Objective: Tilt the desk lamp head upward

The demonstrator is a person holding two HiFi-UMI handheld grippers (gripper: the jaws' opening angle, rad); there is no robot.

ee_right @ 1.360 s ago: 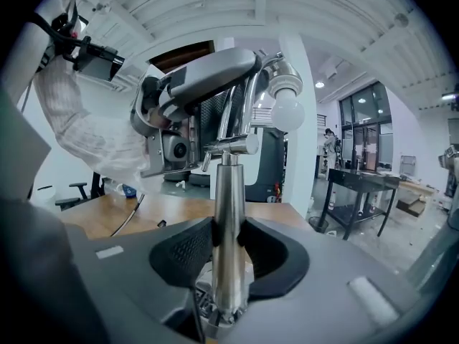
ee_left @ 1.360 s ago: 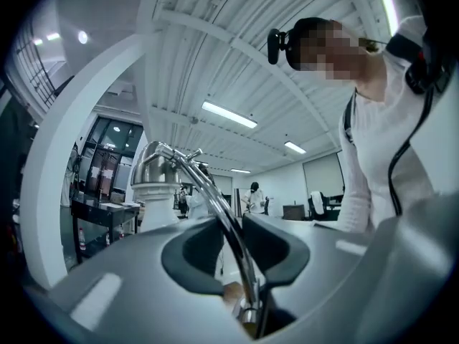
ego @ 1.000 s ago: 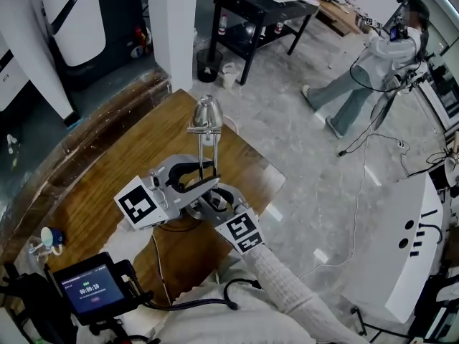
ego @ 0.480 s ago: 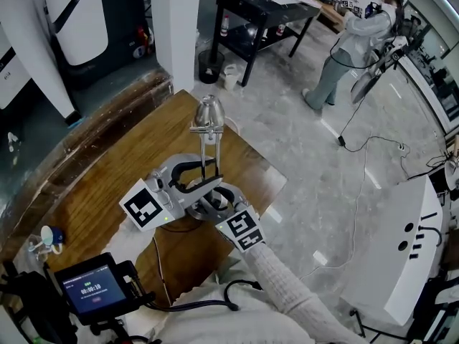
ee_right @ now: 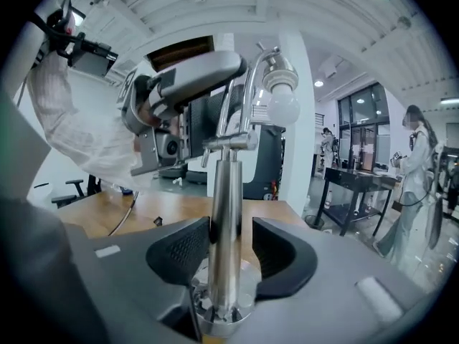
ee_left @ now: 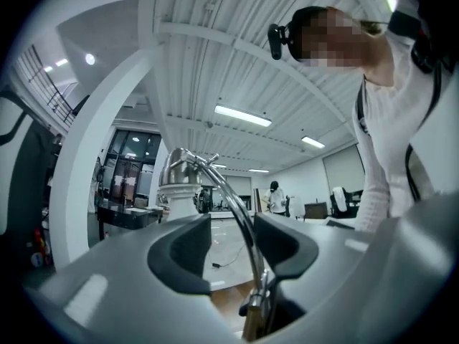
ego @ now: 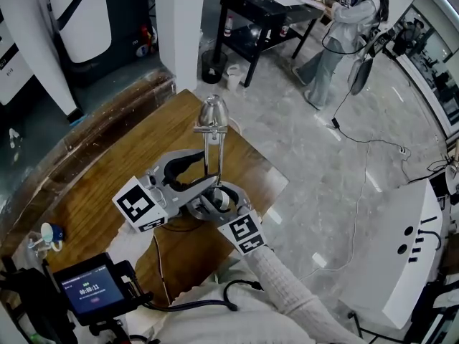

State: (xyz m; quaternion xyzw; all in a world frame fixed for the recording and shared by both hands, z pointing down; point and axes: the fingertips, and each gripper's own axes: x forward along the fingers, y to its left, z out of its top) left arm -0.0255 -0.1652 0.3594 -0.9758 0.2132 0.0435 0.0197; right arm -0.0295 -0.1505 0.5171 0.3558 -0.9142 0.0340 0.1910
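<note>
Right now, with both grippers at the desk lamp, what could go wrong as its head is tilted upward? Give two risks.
One: the right gripper flanks the post with a gap on one side; unclamped, the lamp might tip toward the near table edge. Two: the left gripper stands open around the thin arm, below the lamp head; closing there might bend the arm rather than tilt the head.

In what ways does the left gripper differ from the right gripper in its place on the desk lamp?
The left gripper straddles the lamp's thin curved arm; the right gripper straddles the thick upright post. The left gripper sits higher, below the lamp head; the right gripper sits low, by the base. Both have jaws apart, with a gap beside the metal.
</note>
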